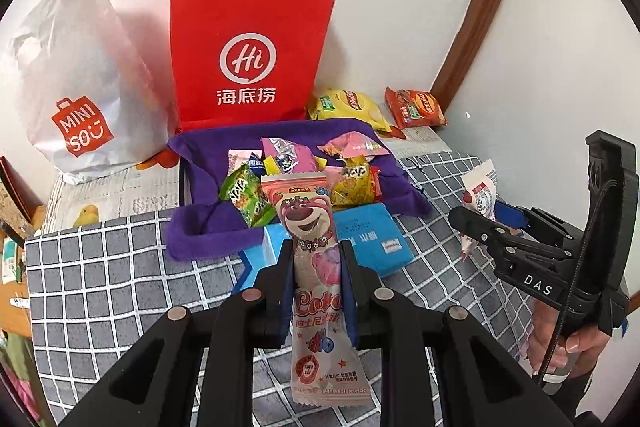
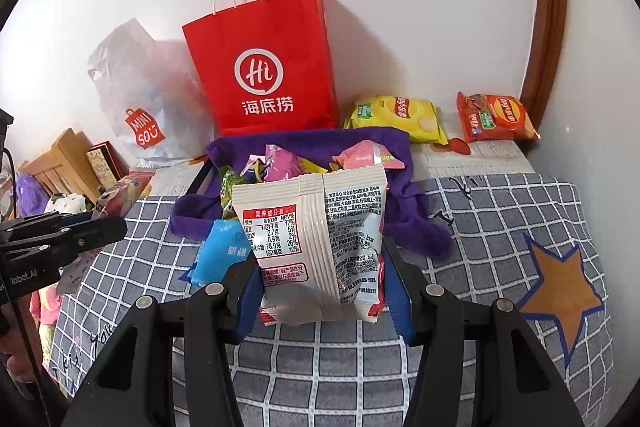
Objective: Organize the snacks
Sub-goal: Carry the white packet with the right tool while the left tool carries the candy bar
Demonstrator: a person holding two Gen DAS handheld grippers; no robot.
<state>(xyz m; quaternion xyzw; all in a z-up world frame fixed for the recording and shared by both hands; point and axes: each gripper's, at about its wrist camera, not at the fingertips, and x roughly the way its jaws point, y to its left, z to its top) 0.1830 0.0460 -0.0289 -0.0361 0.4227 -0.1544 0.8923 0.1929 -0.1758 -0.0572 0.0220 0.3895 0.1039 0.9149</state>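
A: Which step now?

B: Carrying, by the look of it. Two snacks lifted, neither put down yet. On the left, left gripper (image 1: 316,259) clamped tight on the long pink bear-print packet (image 1: 310,227), held by the middle, upper end standing above the tongs, lower end hanging toward the camera.

A: And to the right?

B: Right gripper (image 2: 322,279) closed on the white snack pouch (image 2: 316,239), nutrition table facing the camera, tongs set wider because of the wider pouch. Both packets held above the checked grey cover (image 2: 480,227), just before the purple cloth tray (image 1: 208,227) with its heap of small sweets.

A: Pose?

B: Both grippers tilted down and forward, side by side, a hand (image 1: 568,343) visible on the right handle.

A: Next move?

B: Probably to choose a place: the tray, or the red paper bag (image 1: 248,59) behind it, against the wall. Cannot say which. Needs a release low over the spot, one packet at a time, so as not to knock the heap.
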